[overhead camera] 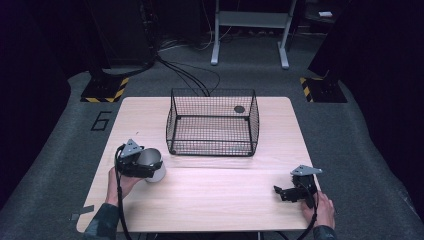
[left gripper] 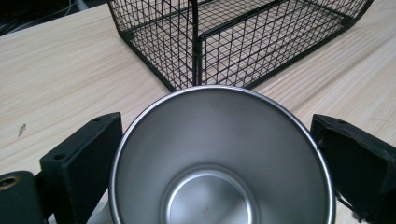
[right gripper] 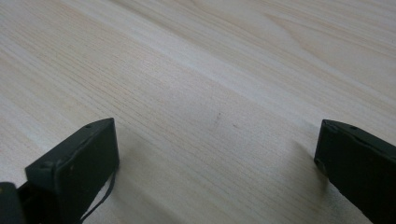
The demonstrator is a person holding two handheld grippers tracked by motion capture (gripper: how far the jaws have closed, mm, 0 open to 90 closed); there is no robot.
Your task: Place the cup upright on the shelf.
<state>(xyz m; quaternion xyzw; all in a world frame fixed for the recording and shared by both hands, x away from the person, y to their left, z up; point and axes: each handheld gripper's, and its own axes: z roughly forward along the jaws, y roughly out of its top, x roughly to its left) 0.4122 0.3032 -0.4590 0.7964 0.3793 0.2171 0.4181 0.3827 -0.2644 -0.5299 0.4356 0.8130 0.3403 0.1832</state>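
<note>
A: Where does the steel cup point(overhead camera: 151, 164) sit?

B: On the tabletop point(overhead camera: 215, 195), near the left edge, upright with its open mouth facing up. It stands just short of the near-left corner of the wire basket point(overhead camera: 212, 121).

A: And the left gripper point(overhead camera: 142, 163)?

B: Its jaws stand on either side of the cup. In the left gripper view the rim point(left gripper: 219, 88) fills the gap between the two black jaws, which sit right against its sides, so I read it as pinching the cup, though the contact points themselves are hidden below the rim.

A: The right gripper point(overhead camera: 280, 192)?

B: Spread wide, holding nothing, low over bare wood at the near right, well apart from both cup and basket.

A: So what does the next move turn on?

B: The basket lies beyond the cup and to its right, and the left hand is plainly the nearer one. I would judge the cup has to rise above the basket's near wall, travel away and rightward, and stay upright on the way
</note>
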